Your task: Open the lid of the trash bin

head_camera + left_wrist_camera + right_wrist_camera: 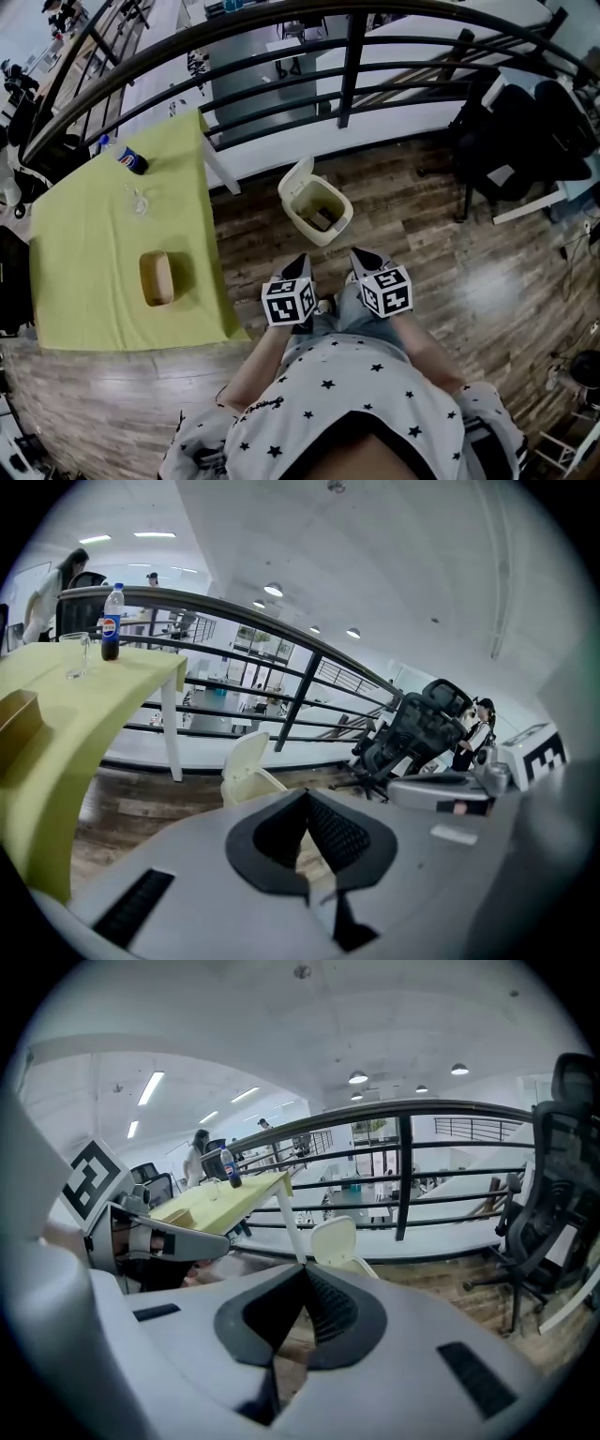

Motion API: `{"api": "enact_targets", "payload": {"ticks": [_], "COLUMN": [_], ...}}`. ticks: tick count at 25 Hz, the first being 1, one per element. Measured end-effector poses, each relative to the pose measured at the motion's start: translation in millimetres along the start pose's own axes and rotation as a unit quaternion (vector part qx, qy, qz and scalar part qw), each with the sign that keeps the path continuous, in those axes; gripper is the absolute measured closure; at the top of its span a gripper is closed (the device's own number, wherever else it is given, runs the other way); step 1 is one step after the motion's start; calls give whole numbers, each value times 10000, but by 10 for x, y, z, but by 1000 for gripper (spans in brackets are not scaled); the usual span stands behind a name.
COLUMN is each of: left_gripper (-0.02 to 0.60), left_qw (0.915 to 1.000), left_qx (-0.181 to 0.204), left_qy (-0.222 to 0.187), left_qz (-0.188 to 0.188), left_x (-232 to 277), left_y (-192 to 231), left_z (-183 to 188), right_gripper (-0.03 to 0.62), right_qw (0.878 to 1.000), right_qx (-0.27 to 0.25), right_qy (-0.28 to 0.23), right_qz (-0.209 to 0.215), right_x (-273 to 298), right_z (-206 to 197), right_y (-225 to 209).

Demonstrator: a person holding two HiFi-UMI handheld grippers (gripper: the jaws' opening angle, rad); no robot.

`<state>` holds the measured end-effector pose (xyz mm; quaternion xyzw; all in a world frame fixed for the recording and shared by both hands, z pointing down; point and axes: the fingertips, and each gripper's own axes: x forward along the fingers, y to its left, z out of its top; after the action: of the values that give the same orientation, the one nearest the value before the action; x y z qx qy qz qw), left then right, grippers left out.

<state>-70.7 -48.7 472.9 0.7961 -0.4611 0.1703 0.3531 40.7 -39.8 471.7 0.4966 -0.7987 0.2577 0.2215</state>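
Plainly, the trash bin (330, 234) stands on the wooden floor (441, 272), just off the right edge of the green worktop (94, 244). Its lid (297, 176) is swung up and back, leaving the inside exposed. The left tongs (302, 259) and the right tongs (357, 253) hover side by side short of the bin, clear of its rim. Each pair is pinched together at the tips with nothing between them. The bin lies straight ahead of both.
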Motion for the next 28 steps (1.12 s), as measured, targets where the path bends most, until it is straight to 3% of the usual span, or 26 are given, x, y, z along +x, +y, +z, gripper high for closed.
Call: {"api": "enact_targets", "payload": {"ticks": [11,28], "left_gripper": [575,575], "left_qw": [9995,9995], "left_qx": [67,179], "left_qy": [-294,-230], "left_qz": [-20,-79], "left_x": [-222,-289], "left_y": [-63,-130], "left_z": [124,49], "right_gripper": [600,600], "right_qw": [9993,9987], "right_qx": [-164,-125], "right_qy": [-320,-449], "right_qz": [79,218], "right_x": [-292,-407], "right_z": [127,87], "right_y": [154,238]}}
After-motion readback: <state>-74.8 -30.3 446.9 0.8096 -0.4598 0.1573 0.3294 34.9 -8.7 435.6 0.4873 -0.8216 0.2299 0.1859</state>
